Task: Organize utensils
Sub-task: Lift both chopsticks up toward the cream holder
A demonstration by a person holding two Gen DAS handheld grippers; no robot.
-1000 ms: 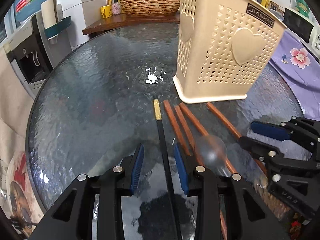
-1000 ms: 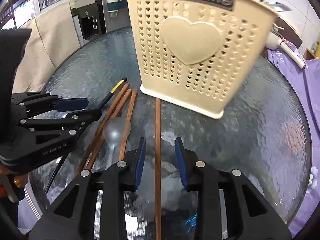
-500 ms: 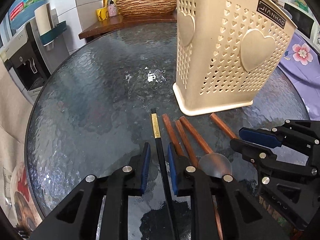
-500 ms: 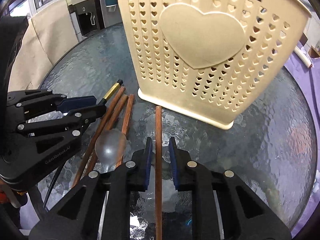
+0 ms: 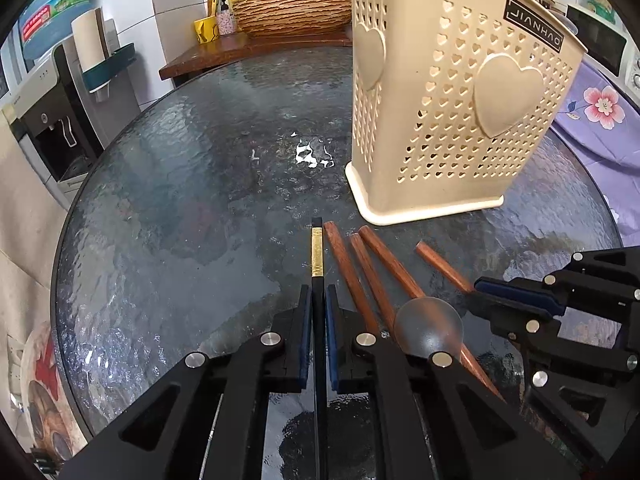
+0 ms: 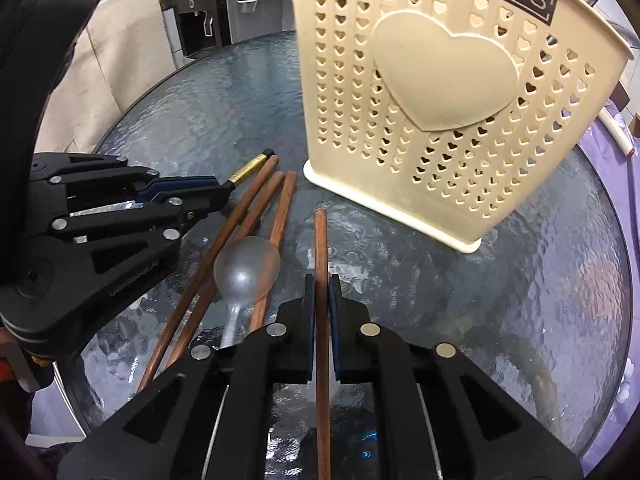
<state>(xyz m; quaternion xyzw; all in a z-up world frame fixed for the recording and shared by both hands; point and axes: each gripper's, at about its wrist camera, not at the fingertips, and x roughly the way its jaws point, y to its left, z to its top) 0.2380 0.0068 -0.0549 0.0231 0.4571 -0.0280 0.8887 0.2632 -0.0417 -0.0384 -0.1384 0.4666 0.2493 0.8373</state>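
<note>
Grippers clamp chopsticks before the cream utensil basket [image 5: 452, 128] on a glass table [image 5: 180, 200]: left gripper [image 5: 316, 300] pinches the black gold-banded chopstick [image 5: 317, 248], right gripper [image 6: 320, 292] a brown chopstick [image 6: 321, 240]. Both lie just short of the basket's base.

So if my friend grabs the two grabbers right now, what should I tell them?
Left gripper: jaws just closed on the black chopstick with the gold band.
Right gripper: jaws just closed on one brown chopstick.
Both sticks lie on the glass table.
Three more brown chopsticks and a spoon lie between the grippers.
The basket stands behind them.
Left to do: lift everything into it.
</note>
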